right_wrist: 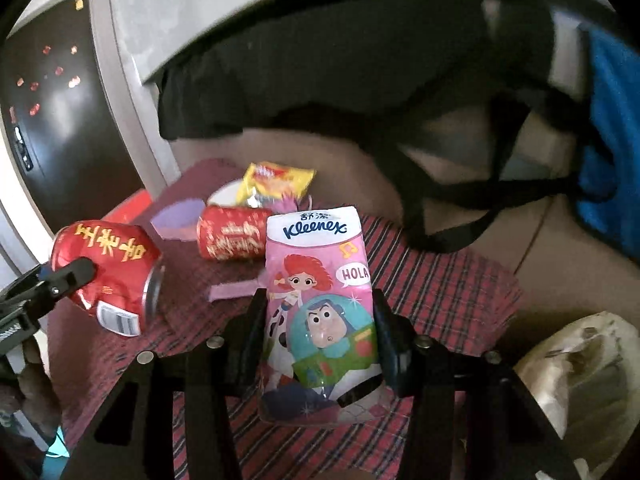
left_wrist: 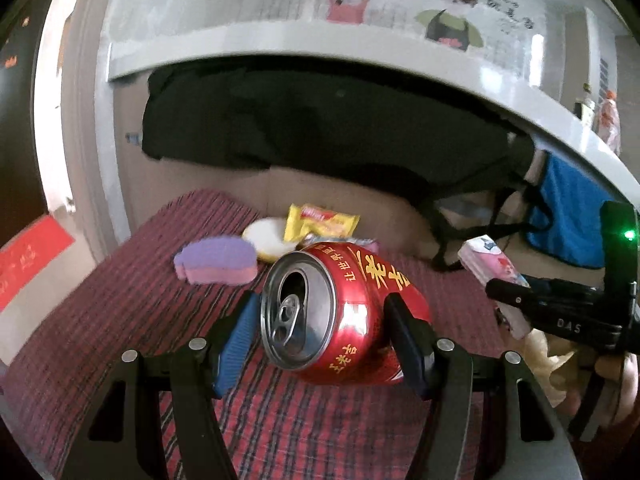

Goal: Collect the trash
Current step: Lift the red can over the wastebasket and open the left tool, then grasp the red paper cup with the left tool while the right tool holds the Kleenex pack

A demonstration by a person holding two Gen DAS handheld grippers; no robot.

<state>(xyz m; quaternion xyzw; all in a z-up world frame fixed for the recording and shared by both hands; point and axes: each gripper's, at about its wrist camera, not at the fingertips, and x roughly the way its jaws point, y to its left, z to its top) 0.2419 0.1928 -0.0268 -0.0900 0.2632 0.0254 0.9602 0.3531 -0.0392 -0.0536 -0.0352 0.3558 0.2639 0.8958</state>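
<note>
A dented red can (left_wrist: 352,312) with gold lettering lies sideways in my left gripper (left_wrist: 324,304), which is shut on it, its opened top facing the camera. The right wrist view shows the same can (right_wrist: 108,264) lifted above the red plaid cloth (right_wrist: 440,292). My right gripper (right_wrist: 319,298) is shut on a pink Kleenex tissue pack (right_wrist: 320,280), held upright over the cloth. A second red can (right_wrist: 230,232) lies on the cloth behind it. Farther back are a yellow snack wrapper (left_wrist: 320,220), a purple sponge (left_wrist: 218,260) and a white round item (left_wrist: 268,238).
A black bag (left_wrist: 320,128) hangs under a white table edge (left_wrist: 360,44) behind the cloth, with a blue cloth (left_wrist: 568,216) to its right. A cardboard wall (right_wrist: 360,176) backs the cloth. A crumpled whitish bag (right_wrist: 580,368) sits at the lower right.
</note>
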